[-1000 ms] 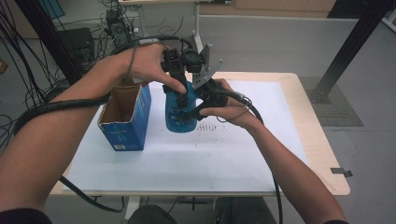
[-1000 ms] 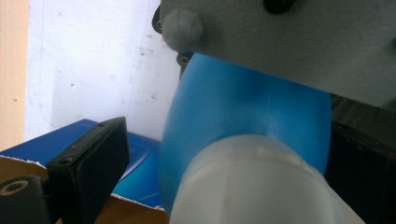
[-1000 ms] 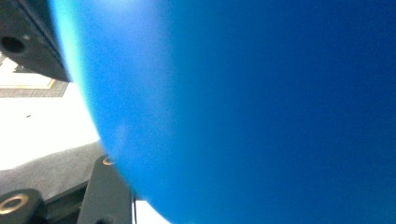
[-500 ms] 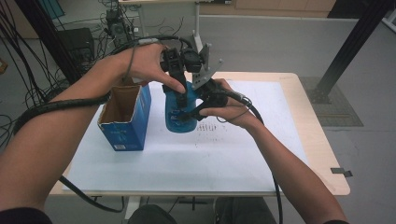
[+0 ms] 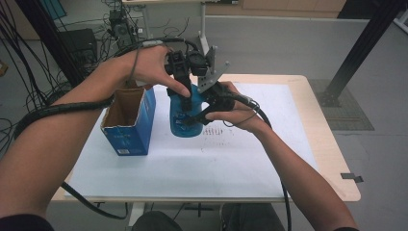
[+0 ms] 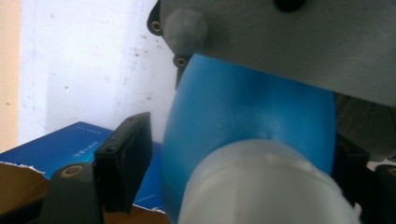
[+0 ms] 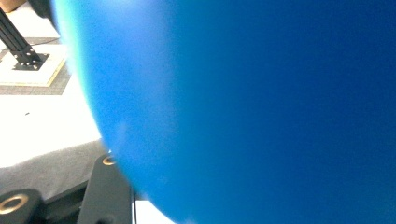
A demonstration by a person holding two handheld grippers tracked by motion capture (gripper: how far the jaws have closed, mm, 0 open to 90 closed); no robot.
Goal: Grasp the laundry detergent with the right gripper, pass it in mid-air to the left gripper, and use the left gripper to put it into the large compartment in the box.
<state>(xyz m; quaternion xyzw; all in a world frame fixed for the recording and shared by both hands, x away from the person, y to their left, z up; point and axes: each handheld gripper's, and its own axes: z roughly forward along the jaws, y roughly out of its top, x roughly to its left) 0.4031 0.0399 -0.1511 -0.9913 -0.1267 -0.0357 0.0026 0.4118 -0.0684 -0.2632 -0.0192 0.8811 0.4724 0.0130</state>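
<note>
Together, both grippers on blue bottle [image 5: 185,115] near table's far edge: left gripper [image 5: 183,72] jaws straddle white cap [image 6: 266,186], contact unclear; right gripper [image 5: 204,108] clamps body; open box [image 5: 126,120] just beside.

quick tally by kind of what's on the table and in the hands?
Blue bottle: 1
Open blue carton: 1
White sheet on the table: 1
Handheld grippers: 2, left gripper at the bottle's top, right gripper around its body
Total: 5
</note>
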